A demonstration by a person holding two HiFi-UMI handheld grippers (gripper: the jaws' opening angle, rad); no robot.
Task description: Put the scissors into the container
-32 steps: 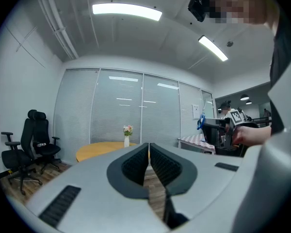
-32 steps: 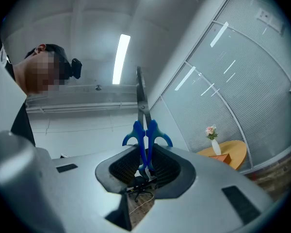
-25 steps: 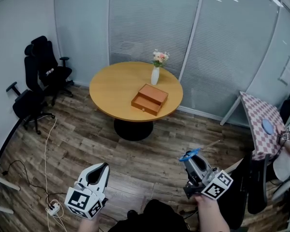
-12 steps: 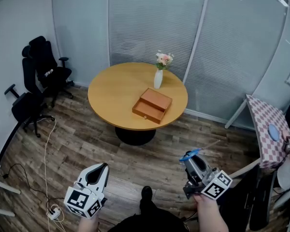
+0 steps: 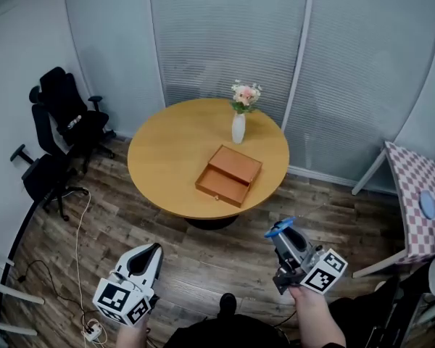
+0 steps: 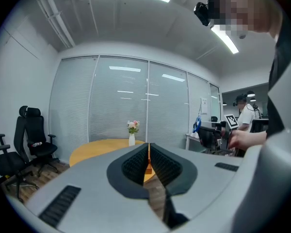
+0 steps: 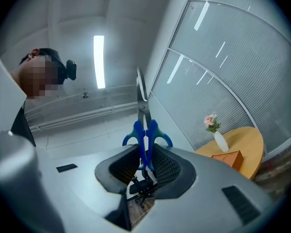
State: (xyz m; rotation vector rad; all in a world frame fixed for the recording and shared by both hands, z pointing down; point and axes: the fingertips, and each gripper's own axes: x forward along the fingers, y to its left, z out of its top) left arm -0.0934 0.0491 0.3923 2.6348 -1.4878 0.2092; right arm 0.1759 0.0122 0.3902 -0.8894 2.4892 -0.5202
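Observation:
Blue-handled scissors (image 5: pixel 279 229) are clamped in my right gripper (image 5: pixel 281 232), which is shut on the handles; the blades (image 7: pixel 142 93) point up and away past the jaws. The container, an orange wooden drawer box (image 5: pixel 229 175), lies on the round wooden table (image 5: pixel 167 165) well ahead of both grippers, and it also shows at the right as the box (image 7: pixel 227 158) in the right gripper view. My left gripper (image 5: pixel 151 251) hangs low over the floor at the left, shut with nothing in it. Its jaws (image 6: pixel 149 152) show only a thin slit between the pads.
A white vase with flowers (image 5: pixel 238 125) stands behind the box on the table. Black office chairs (image 5: pixel 69 122) stand at the left wall. A checked table (image 5: pixel 420 194) is at the right. A cable and power strip (image 5: pixel 94 330) lie on the wood floor. Glass walls close the back.
The table and box have come nearer and lower in the head view as the person walks toward them. Both grippers keep their hold and posture.

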